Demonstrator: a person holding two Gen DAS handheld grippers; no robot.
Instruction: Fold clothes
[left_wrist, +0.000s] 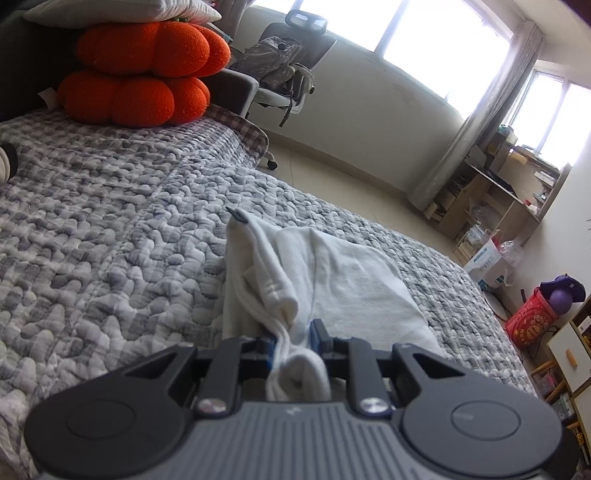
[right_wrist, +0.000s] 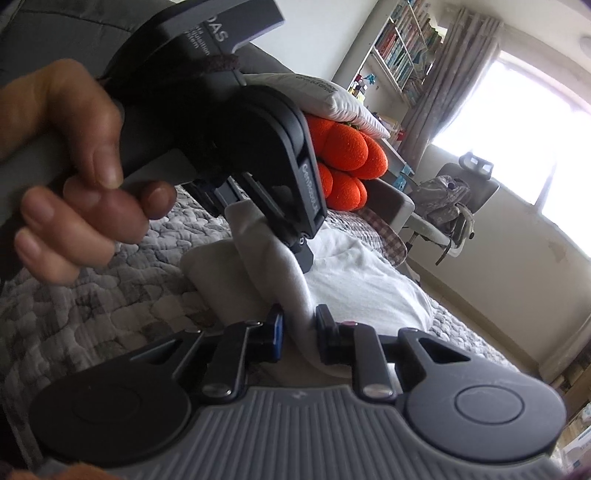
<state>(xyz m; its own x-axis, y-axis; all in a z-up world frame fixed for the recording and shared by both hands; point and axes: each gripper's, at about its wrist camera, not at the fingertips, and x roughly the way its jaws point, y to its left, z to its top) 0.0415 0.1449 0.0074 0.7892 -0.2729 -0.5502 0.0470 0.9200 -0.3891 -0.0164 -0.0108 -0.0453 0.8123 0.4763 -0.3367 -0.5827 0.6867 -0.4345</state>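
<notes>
You get daylight from blown-out windows (left_wrist: 413, 33) (glaring white); edges bend fisheye-style, and your near hand (right_wrist: 70, 170) looks soft.

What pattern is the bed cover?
Grey-and-white pebble quilting on the bed cover, clearest in the left wrist view.

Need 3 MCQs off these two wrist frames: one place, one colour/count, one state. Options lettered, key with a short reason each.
1. Where does the white garment lie?
A. on the grey quilted bed cover
B. on the office chair
C. on the floor

2. How many orange cushions are stacked at the head of the bed?
A. one
B. two
C. four

3. What is the left claw doing?
A. open above the cloth
B. shut on a fold of the white garment
C. holding a pillow

Key:
1 A: the cloth spreads over the quilt.
2 B: one orange cushion sits on another, under a white pillow.
3 B: bunched white cloth is pinched between its blue pads.
</notes>
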